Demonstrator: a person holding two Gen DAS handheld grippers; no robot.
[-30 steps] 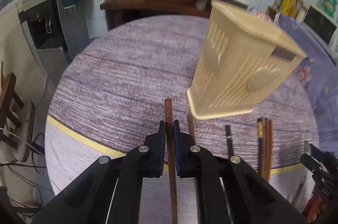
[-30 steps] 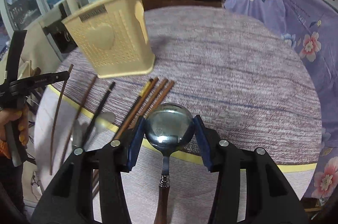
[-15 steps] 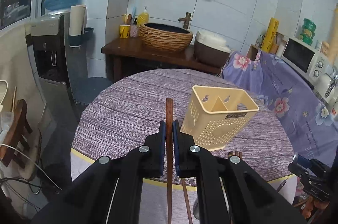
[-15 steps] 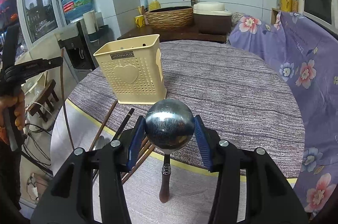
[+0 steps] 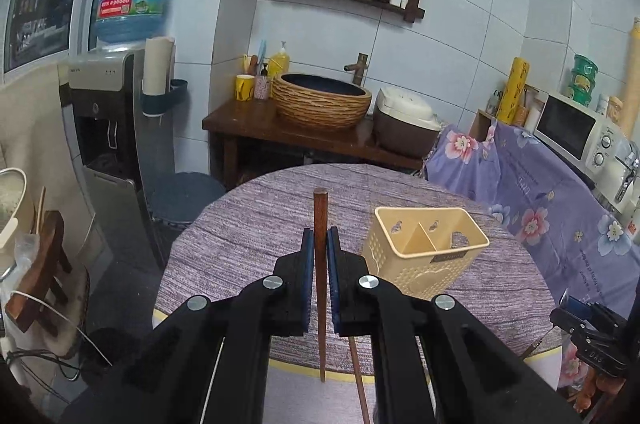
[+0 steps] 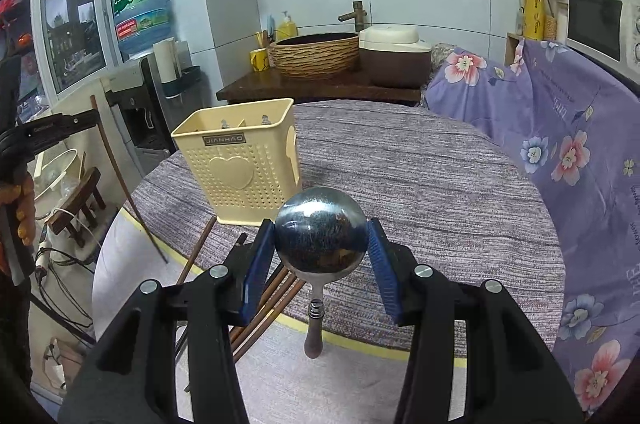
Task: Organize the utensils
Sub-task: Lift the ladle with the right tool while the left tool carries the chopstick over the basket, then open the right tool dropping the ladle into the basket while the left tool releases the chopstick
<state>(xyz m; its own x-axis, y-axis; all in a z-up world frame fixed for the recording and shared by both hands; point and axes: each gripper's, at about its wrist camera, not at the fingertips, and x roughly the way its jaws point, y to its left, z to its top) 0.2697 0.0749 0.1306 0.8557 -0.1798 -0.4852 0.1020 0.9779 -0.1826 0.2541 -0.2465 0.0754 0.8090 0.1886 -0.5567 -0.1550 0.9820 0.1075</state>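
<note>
Now both tools are loaded and lifted: the left gripper (image 5: 320, 248) is clamped tight on a chopstick (image 5: 320, 288), the right gripper (image 6: 320, 248) half-wide around a spoon (image 6: 320, 236) bowl. The caddy (image 6: 240, 159) stands at eleven o'clock of the spoon (compartments open upward); next, tip each handle down into it.

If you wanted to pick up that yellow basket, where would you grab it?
Probably by the top rim, coming straight down from above. The basket stands upright on the table with its mouth open, and its thin wall would fit between a claw's pads. The whole body looks too wide to squeeze. Both claws are busy now, so one would have to let go first.
</note>
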